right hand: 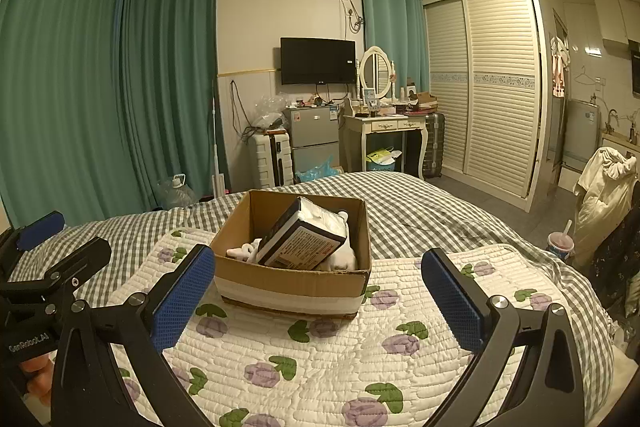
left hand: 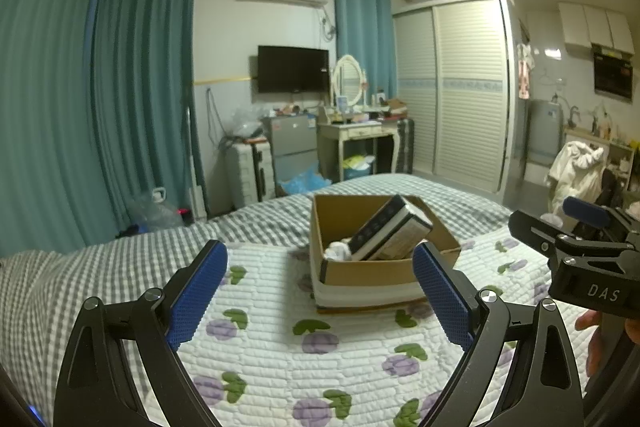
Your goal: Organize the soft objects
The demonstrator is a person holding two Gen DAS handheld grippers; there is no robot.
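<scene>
A cardboard box [left hand: 368, 273] [right hand: 288, 277] stands on the flowered quilt on the bed. In it lies a tilted black-edged soft pack [left hand: 390, 229] [right hand: 304, 237] over white soft items [left hand: 336, 250] [right hand: 244, 251]. My left gripper [left hand: 320, 291] is open and empty, held above the quilt just short of the box. My right gripper [right hand: 316, 295] is open and empty, also just short of the box. The right gripper shows at the right edge of the left wrist view [left hand: 576, 239], and the left gripper shows at the left edge of the right wrist view [right hand: 44, 267].
The flowered quilt [right hand: 320, 355] lies on a grey checked sheet [right hand: 420, 211]. Beyond the bed stand a white suitcase [right hand: 270, 159], a small fridge [right hand: 314, 143], a dressing table [right hand: 386, 127] and a louvred wardrobe [right hand: 488, 87]. A chair with white clothes [right hand: 604, 195] and a cup [right hand: 560, 245] are at the right.
</scene>
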